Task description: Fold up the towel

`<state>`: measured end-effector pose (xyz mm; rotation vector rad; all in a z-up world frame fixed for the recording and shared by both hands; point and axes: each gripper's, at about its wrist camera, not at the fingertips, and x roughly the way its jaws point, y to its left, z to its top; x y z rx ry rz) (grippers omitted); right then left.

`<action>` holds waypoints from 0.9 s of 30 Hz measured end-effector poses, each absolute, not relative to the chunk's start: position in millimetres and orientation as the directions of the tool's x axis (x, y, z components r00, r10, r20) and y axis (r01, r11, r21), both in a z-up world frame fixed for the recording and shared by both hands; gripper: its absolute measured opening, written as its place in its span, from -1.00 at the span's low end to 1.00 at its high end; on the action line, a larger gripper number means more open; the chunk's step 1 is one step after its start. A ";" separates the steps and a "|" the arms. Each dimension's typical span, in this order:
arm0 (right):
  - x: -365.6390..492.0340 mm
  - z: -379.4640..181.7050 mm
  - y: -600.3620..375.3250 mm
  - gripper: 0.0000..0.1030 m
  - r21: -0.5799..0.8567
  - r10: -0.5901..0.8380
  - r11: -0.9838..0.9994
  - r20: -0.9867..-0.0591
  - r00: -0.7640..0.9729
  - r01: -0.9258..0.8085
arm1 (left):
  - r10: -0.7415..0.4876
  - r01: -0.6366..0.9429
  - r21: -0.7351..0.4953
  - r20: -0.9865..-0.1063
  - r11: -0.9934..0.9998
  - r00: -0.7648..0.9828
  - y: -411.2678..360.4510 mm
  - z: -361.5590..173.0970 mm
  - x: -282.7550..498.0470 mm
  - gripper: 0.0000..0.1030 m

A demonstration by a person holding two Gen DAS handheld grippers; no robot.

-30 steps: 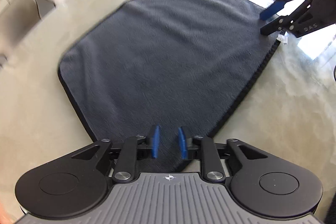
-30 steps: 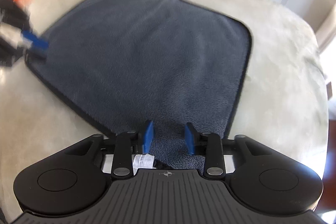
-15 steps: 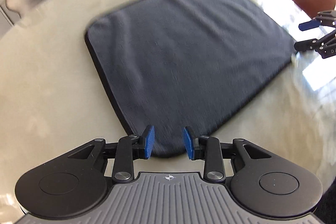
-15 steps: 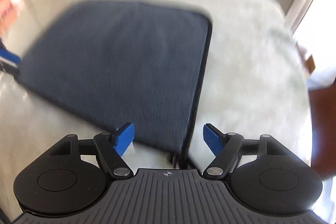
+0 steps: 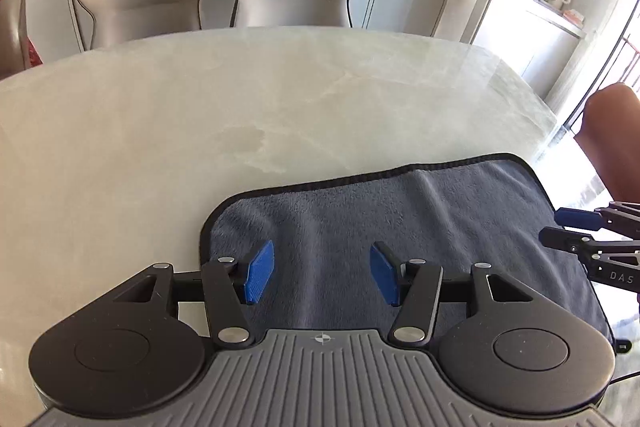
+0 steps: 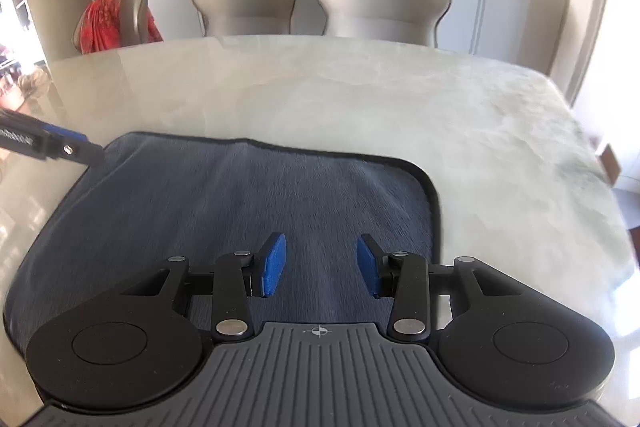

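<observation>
Two grippers hover over one grey towel (image 5: 400, 227) lying flat on the pale marble table (image 5: 200, 115), near its front edge. The left gripper (image 5: 322, 277) has its fingers spreading, with nothing pinched between them; the right gripper (image 6: 320, 264) has its fingers drawing together, also on nothing, only pile showing beneath. The towel looks soft, light and limp, with a dark stitched border; it will likely sag and drag when lifted, so the corners or hem seem the best hold, both taken together. The left view shows the towel's far-left rounded corner and the right gripper out at its right edge. The right view shows the far-right corner instead, and the left gripper by the opposite corner.
</observation>
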<state>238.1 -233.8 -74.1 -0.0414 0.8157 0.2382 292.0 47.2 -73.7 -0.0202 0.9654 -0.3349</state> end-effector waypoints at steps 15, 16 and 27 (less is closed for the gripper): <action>289.1 -96.6 -262.7 -0.22 0.035 0.163 0.977 -0.759 0.631 -0.210 | -0.219 0.267 -0.097 -0.850 0.959 0.478 65.2 -95.9 318.6 0.01; 289.2 -96.5 -264.2 -0.22 0.025 0.152 0.978 -0.761 0.631 -0.206 | -0.217 0.276 -0.088 -0.851 0.957 0.479 65.5 -95.4 318.5 0.01; 227.7 -67.4 -273.6 0.15 0.045 0.128 0.989 -0.733 0.669 -0.140 | -0.214 0.199 -0.125 -0.823 0.972 0.526 71.2 -79.7 260.2 0.12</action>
